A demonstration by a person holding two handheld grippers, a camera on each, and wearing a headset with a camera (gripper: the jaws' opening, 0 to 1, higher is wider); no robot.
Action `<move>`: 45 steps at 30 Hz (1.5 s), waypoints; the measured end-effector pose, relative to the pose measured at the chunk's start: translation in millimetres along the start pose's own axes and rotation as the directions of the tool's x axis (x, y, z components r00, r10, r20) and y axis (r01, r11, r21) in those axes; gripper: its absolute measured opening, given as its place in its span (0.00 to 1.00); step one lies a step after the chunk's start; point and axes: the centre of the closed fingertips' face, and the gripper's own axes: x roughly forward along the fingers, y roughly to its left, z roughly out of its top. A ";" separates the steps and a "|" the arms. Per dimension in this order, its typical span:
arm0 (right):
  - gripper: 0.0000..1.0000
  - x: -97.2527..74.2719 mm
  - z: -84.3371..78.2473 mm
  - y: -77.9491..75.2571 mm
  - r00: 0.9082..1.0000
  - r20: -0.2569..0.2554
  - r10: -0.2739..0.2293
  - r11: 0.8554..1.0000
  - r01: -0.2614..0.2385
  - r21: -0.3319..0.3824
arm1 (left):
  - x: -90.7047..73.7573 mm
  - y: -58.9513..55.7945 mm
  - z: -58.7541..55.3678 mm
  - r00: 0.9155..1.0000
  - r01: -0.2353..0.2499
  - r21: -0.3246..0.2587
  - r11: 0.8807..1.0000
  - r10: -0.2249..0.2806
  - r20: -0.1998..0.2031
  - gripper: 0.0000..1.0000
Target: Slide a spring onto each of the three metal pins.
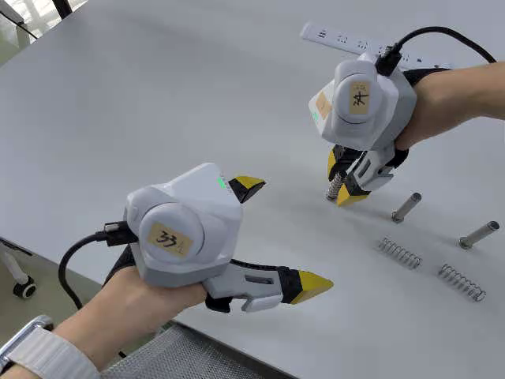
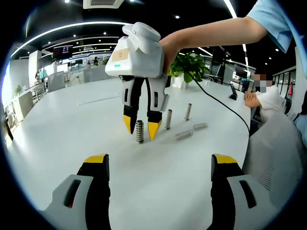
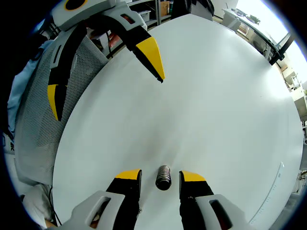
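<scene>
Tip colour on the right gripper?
Yellow on the right gripper; clearest in left gripper view.

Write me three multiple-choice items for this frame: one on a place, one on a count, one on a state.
1. Where does the pin with a spring on it stand?
A. in a tray
B. between the right gripper's tips
C. inside a box

2. How many pins have no spring on them?
A. one
B. three
C. two

3. What state is the left gripper in?
A. open, holding nothing
B. shut on a spring
C. shut on a pin

Answers:
1 B: the yellow tips flank it in both gripper views.
2 C: two pins are bare, near two loose springs.
3 A: its jaws are wide apart with nothing between them.
</scene>
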 end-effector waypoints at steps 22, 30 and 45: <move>0.99 -8.7 5.6 -0.3 0.984 0.139 -0.112 0.990 0.099 0.098 | -0.5 0.2 1.6 1.000 0.004 -0.005 1.000 -0.004 0.003 0.86; 0.99 -20.7 13.8 11.8 0.964 0.222 -0.143 0.982 0.111 0.150 | -1.4 -0.2 4.0 1.000 0.006 0.003 1.000 -0.006 0.005 0.86; 0.99 -39.8 0.1 19.8 0.921 0.317 -0.226 0.952 0.141 0.271 | 0.8 -7.2 12.1 0.999 0.039 0.044 0.998 -0.039 -0.009 0.86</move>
